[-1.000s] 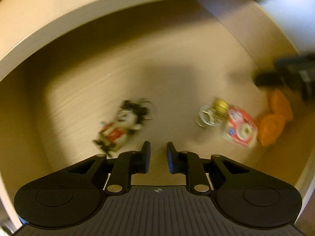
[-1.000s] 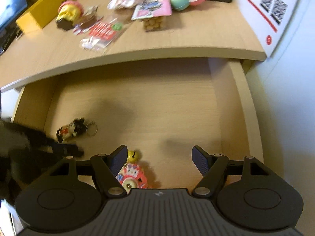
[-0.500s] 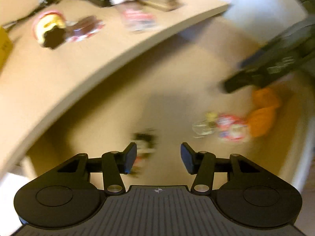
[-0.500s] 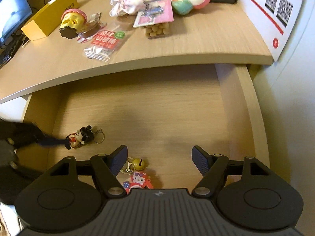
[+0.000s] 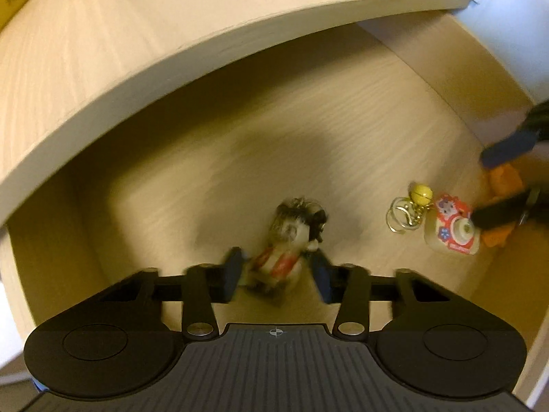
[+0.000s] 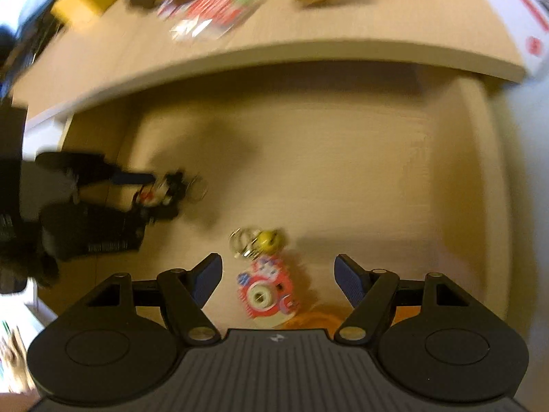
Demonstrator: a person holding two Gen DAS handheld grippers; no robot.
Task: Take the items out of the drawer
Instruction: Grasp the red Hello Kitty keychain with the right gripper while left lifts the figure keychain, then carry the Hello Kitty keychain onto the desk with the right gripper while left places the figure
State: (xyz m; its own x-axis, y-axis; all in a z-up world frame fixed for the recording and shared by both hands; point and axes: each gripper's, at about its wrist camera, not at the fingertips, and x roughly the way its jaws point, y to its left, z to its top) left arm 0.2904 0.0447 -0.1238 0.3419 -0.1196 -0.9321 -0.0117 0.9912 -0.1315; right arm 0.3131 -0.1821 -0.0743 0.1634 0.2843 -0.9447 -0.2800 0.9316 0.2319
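The open drawer (image 5: 212, 158) is holding a mouse keychain (image 5: 284, 240) between the closing left claw's (image 5: 276, 271) pads, and a camera charm (image 6: 266, 290) under the spread right claw (image 6: 278, 279).

- My left wrist camera looks steeply down into the pale wooden drawer (image 5: 343, 130), close.
- My right one does likewise; both share the red-and-white toy-camera keychain (image 5: 451, 228) (image 6: 267, 292).
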